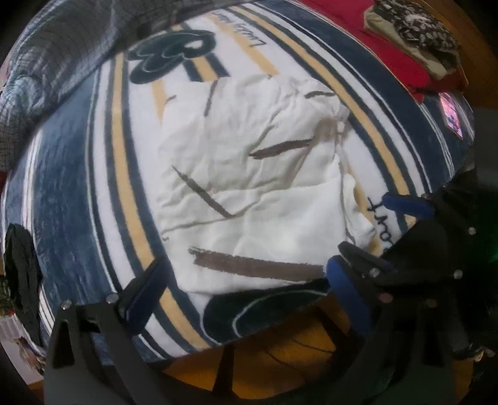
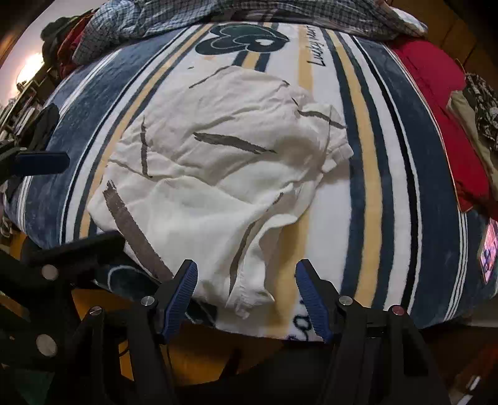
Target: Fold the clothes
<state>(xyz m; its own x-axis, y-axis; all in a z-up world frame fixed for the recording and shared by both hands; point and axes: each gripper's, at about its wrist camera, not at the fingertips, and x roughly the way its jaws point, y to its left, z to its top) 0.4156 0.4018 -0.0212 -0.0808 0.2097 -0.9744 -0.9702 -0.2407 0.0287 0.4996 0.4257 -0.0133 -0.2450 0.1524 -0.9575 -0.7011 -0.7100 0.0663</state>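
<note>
A white garment [image 1: 249,174] with brown brush-stroke marks lies crumpled and partly folded on a striped blanket [image 1: 71,193]; it also shows in the right wrist view [image 2: 218,174]. My left gripper [image 1: 246,280] is open and empty, its blue-padded fingers either side of the garment's near edge. My right gripper [image 2: 246,280] is open and empty, just short of the garment's near hem. The right gripper's fingers [image 1: 404,202] appear at the right of the left wrist view. One left finger [image 2: 43,162] shows at the left of the right wrist view.
The blanket [image 2: 389,187] is navy, white and tan. A plaid cloth [image 2: 218,15] lies at the far edge. A red cloth [image 2: 435,102] with folded clothes [image 1: 414,34] lies right. A phone with a lit screen [image 2: 488,249] lies at the right. The wooden bed frame [image 1: 280,358] is below.
</note>
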